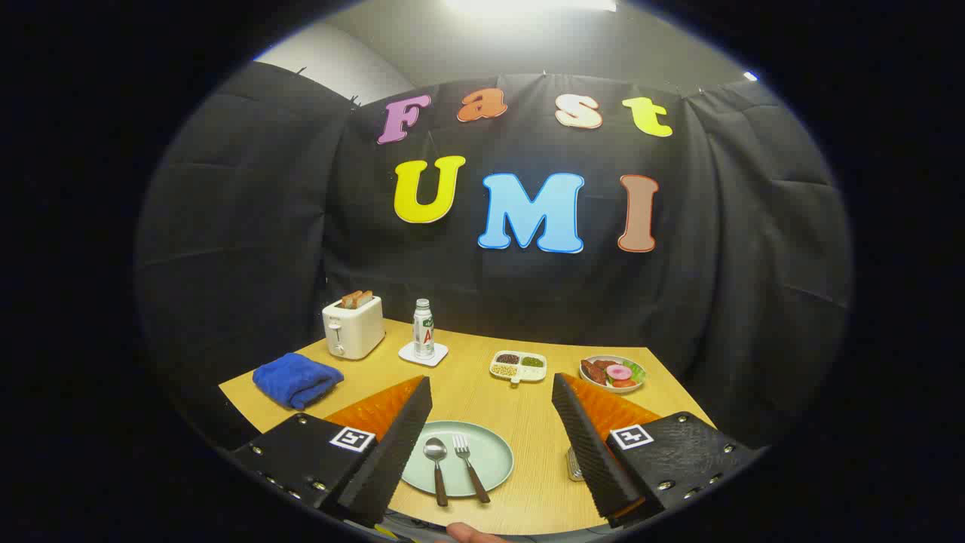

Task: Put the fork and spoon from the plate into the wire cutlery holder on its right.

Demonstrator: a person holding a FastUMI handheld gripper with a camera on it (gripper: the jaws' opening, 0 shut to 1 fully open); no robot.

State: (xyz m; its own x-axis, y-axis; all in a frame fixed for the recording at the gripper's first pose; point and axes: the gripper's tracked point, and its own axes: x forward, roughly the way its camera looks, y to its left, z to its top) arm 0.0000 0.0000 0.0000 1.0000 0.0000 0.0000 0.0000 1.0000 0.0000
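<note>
The tool (490, 392) is held wide open and empty above the desk (528, 407), the spoon (437, 467) and fork (469, 466) being seen side by side on the green plate (494, 452) between its fingers, with the wire cutlery holder (574, 464) partly hidden behind the right finger.

You face a wooden table (482, 400) backed by black cloth wall (249, 226); a ceiling light (528, 6) glares on grey wall above.
</note>
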